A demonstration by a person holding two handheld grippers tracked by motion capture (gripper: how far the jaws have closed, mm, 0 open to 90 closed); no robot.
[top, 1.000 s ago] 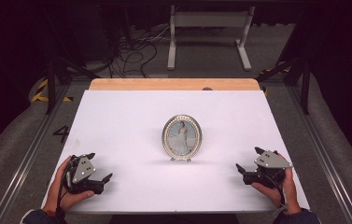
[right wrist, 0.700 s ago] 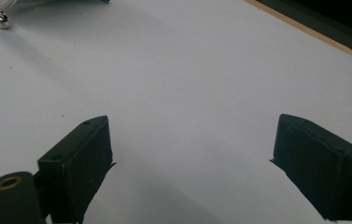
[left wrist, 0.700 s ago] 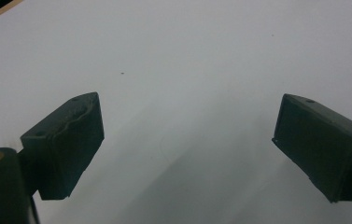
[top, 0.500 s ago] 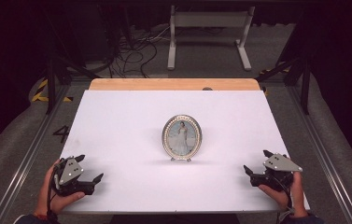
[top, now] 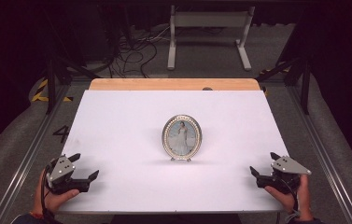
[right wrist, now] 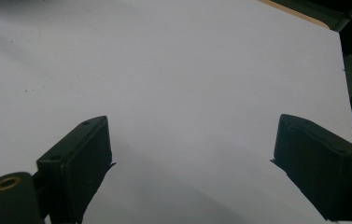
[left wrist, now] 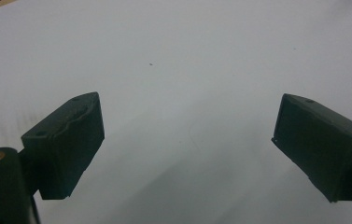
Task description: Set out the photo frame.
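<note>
While oval picture frame [top: 181, 137] stands upright mid-table [top: 117, 121], left gripper [top: 84, 168] and right gripper [top: 263, 164] rest at near corners, well apart from it, jaws spread, empty.

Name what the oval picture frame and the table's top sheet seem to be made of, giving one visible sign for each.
Oval picture frame: probably silver-toned metal or metal-look plastic, going by its pale shiny beaded rim and small feet. Table's top sheet: a smooth, matte white sheet, perhaps paper or laminate, without glare, laid over a wooden board with a tan edge.
</note>
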